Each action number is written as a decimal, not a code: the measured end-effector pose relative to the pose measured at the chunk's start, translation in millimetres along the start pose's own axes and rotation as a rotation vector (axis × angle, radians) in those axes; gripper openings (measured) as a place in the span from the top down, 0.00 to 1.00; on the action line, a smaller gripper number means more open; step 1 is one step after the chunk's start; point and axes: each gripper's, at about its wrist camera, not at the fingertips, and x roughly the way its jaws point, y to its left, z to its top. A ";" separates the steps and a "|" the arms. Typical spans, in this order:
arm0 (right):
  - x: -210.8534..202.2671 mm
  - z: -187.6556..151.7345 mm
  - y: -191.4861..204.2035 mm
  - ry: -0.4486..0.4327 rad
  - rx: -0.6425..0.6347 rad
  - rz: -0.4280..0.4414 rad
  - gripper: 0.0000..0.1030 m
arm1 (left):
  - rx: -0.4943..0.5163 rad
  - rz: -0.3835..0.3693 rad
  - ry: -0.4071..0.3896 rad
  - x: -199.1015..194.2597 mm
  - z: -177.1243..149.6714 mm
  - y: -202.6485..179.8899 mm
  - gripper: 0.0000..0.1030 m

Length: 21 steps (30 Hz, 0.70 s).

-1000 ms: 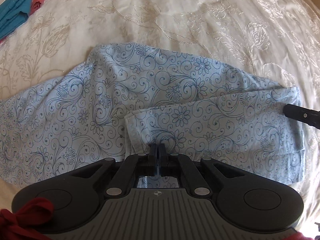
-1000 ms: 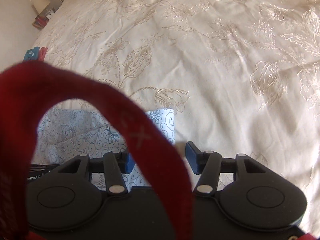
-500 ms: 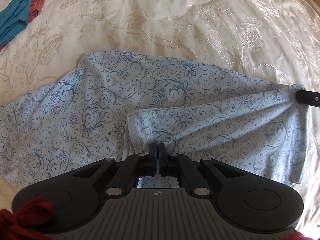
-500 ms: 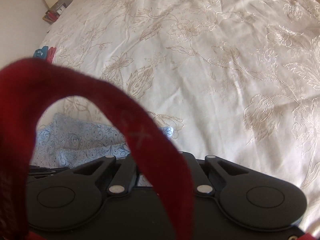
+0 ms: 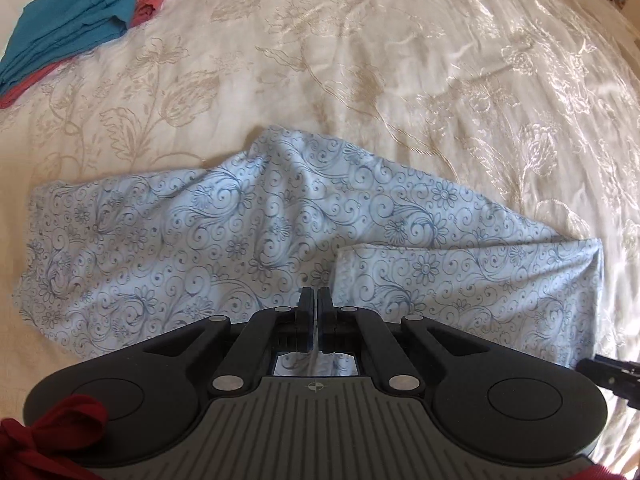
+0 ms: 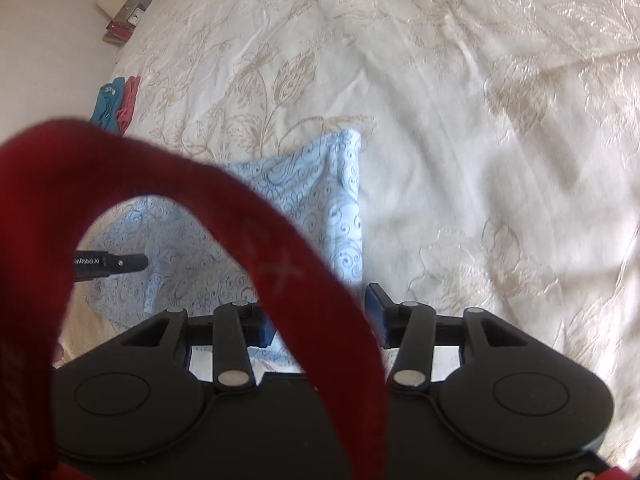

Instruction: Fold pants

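pants (image 5: pixel 248 240) half-folded on bedspread (image 5: pixel 400 80), l gripper (image 5: pixel 313 300) pinched together at hem, r gripper (image 6: pixel 320 316) just reopened, nothing gripped

The right gripper (image 6: pixel 324 318), clamped on the pants (image 5: pixel 256 240) half a second before, had just been opening, its jaws now spread with a fabric edge between them, unpinched. Seen from the left wrist, it dropped from the pants' right edge to their lower right corner. The left gripper (image 5: pixel 314 300) rose, revealing more bedspread (image 5: pixel 360 60).
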 end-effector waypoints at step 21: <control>-32.4 -10.8 69.3 -0.176 -0.158 -0.301 0.52 | -0.101 0.113 0.023 -13.7 -24.0 100.2 0.97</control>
